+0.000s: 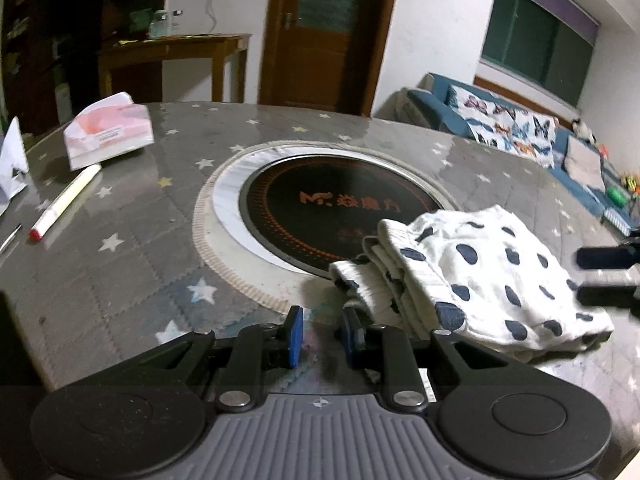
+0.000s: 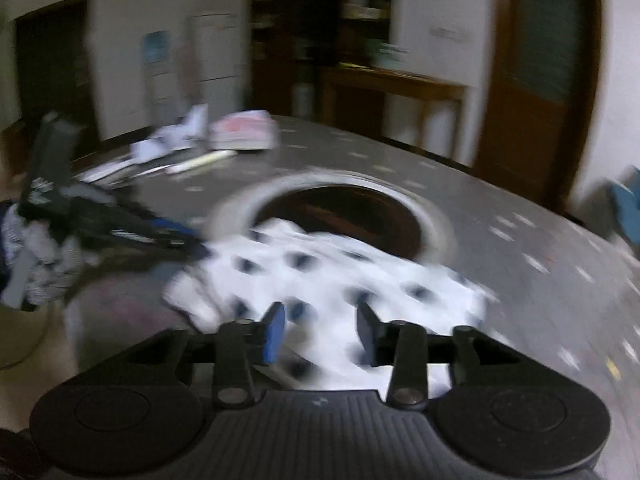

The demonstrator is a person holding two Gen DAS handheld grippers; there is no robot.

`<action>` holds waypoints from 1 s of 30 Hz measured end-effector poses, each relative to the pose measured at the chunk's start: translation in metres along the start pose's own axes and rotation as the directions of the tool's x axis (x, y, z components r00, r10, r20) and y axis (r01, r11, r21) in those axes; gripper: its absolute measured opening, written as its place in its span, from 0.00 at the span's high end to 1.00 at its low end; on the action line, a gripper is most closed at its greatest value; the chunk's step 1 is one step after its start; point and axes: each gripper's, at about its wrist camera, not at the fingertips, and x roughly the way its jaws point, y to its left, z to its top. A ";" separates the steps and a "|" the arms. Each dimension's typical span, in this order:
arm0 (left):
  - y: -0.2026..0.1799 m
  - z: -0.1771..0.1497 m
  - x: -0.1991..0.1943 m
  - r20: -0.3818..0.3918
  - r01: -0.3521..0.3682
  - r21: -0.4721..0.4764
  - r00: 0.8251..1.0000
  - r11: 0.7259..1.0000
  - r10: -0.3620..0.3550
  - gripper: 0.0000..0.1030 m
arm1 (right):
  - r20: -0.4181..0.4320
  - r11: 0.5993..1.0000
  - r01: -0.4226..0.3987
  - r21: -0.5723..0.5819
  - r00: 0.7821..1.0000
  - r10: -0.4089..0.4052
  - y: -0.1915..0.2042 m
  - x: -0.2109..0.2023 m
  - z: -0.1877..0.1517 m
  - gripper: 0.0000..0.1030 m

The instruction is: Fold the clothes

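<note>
A folded white garment with dark blue dots point(image 1: 476, 276) lies on the grey star-patterned table point(image 1: 120, 264), partly over the round cooktop rim. My left gripper point(image 1: 322, 336) is open and empty, just left of the garment's near edge. In the left wrist view the right gripper's black fingers point(image 1: 608, 258) reach in from the right edge, apart, beside the garment. In the blurred right wrist view my right gripper point(image 2: 320, 332) is open above the near part of the garment point(image 2: 332, 272). The left gripper point(image 2: 132, 228) shows at its left.
A black round induction cooktop point(image 1: 332, 216) sits in the table's middle. A tissue pack point(image 1: 108, 132), a white pen with a red cap point(image 1: 64, 202) and papers point(image 1: 14, 160) lie at the far left. A blue sofa point(image 1: 520, 128) stands behind the table.
</note>
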 end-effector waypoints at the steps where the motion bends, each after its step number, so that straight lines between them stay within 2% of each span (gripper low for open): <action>1: 0.002 0.000 -0.002 0.004 0.000 -0.012 1.000 1.000 0.000 0.74 | 0.001 0.999 -0.022 -0.041 1.000 0.022 0.010 0.008 0.005 0.59; 5: 0.004 0.000 -0.008 0.018 0.006 -0.045 1.000 0.999 -0.006 0.71 | -0.007 0.975 -0.094 -0.201 0.996 0.094 0.049 0.038 0.022 0.55; 8: 0.005 0.001 -0.009 0.025 0.020 -0.063 1.000 0.998 -0.018 0.71 | -0.022 0.953 -0.086 -0.292 0.996 0.083 0.068 0.057 0.026 0.55; 12: 0.004 0.001 -0.004 0.022 0.040 -0.079 0.999 0.996 -0.038 0.71 | -0.051 0.943 -0.065 -0.327 0.997 0.051 0.074 0.077 0.023 0.57; 14: 0.002 0.000 0.000 0.017 0.049 -0.081 0.999 0.996 -0.048 0.71 | -0.063 0.947 -0.078 -0.312 0.996 0.061 0.073 0.080 0.022 0.59; 15: 0.001 -0.001 0.001 0.014 0.053 -0.081 0.999 0.995 -0.052 0.71 | -0.066 0.950 -0.088 -0.301 0.995 0.072 0.072 0.081 0.021 0.65; 18: 0.002 -0.002 0.007 0.003 0.058 -0.089 0.998 0.994 -0.058 0.71 | -0.060 0.958 -0.107 -0.266 0.994 0.095 0.069 0.079 0.019 0.75; 21: 0.003 -0.002 0.010 -0.003 0.059 -0.100 0.998 0.993 -0.060 0.71 | -0.041 0.969 -0.121 -0.216 0.993 0.115 0.061 0.074 0.022 0.81; 26: 0.005 -0.002 0.012 -0.004 0.063 -0.115 0.998 0.991 -0.064 0.71 | 0.004 0.983 -0.153 -0.097 0.988 0.155 0.041 0.059 0.032 0.85; 30: 0.009 -0.003 0.015 -0.010 0.066 -0.130 0.998 0.989 -0.068 0.71 | 0.067 0.976 -0.199 -0.088 0.976 0.205 0.041 0.036 0.040 0.90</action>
